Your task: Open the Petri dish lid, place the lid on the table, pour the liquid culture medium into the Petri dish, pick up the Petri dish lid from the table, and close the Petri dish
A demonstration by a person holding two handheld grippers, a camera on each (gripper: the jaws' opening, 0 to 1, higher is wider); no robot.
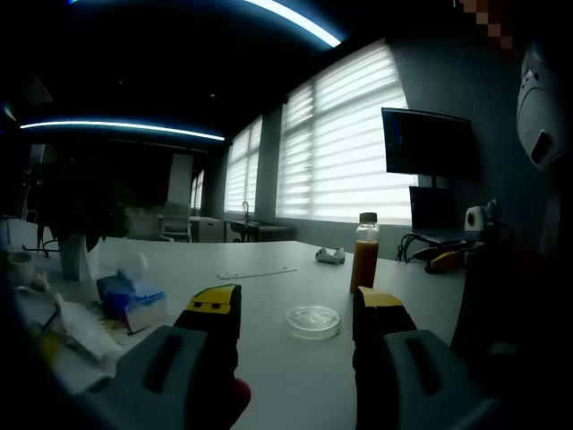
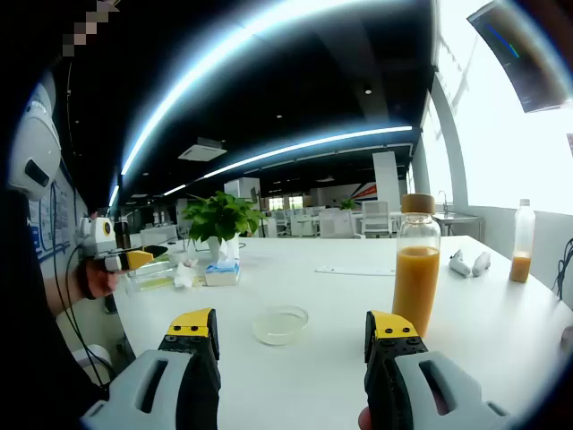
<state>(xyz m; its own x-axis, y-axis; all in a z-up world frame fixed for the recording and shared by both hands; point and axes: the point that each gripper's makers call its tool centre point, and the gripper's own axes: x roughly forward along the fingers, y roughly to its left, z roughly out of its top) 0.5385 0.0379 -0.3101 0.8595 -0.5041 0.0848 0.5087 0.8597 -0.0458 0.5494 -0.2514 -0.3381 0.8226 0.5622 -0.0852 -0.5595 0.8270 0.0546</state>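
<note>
With both the left gripper (image 1: 295, 309) and right gripper (image 2: 293, 333) spread empty, the lidded Petri dish (image 2: 280, 324) rests on the table (image 2: 340, 381) just beside the medium bottle (image 2: 417, 263); a careless lid approach could topple that bottle.

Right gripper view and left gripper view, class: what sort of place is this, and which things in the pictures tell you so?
Probably an open-plan office used for a lab demo. A long white table holds a Petri dish and a bottle of orange liquid, with desks and chairs behind, a wall monitor, and blinds over big windows.
</note>
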